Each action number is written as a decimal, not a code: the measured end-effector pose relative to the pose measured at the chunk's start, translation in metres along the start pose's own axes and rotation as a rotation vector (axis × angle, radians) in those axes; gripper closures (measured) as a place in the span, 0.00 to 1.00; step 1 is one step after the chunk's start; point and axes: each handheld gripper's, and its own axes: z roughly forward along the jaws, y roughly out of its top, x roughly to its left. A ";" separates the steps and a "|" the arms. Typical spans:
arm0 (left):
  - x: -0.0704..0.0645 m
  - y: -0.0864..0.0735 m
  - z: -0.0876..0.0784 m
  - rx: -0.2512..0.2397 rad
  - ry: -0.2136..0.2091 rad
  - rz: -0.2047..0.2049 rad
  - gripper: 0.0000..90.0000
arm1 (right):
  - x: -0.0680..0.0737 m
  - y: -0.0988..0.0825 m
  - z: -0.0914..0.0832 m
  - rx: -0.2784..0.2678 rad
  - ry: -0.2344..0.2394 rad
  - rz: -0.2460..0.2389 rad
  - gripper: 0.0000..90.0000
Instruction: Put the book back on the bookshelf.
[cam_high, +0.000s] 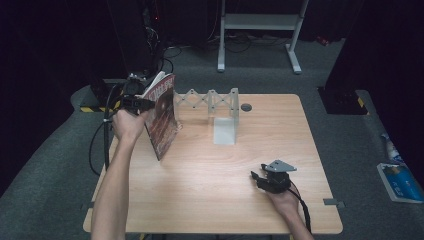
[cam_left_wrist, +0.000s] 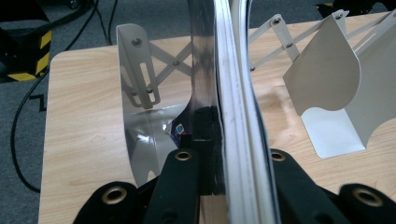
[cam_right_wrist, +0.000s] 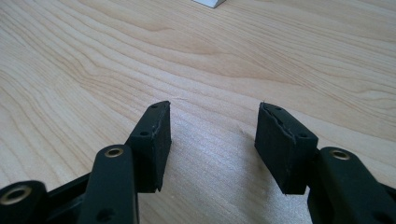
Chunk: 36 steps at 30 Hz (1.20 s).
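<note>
Left gripper (cam_high: 142, 104): fingers pinch the book (cam_high: 162, 117), held upright above the desk (cam_high: 210, 170) at the rack's (cam_high: 212, 100) left end. Right gripper (cam_high: 260, 177): fingers spread, empty, resting on the desk.

The high view looks forward and down over the whole light wooden table (cam_high: 210, 190) from the person's side. The left gripper view sits tight against a thin glossy magazine (cam_left_wrist: 233, 93), facing the white folding metal book rack (cam_left_wrist: 327, 88) that the high view shares (cam_high: 220, 107). The right gripper view skims low and close over bare tabletop (cam_right_wrist: 140, 46).
</note>
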 end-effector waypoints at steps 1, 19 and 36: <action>0.001 -0.001 0.000 0.006 -0.010 -0.015 0.92 | 0.000 0.000 0.000 -0.001 -0.001 -0.002 0.51; 0.009 -0.006 -0.004 -0.101 0.003 -0.070 0.93 | 0.001 0.000 0.000 -0.002 -0.003 -0.006 0.51; 0.004 -0.010 0.002 -0.210 0.049 -0.070 0.93 | 0.000 0.000 0.000 -0.001 -0.001 -0.001 0.51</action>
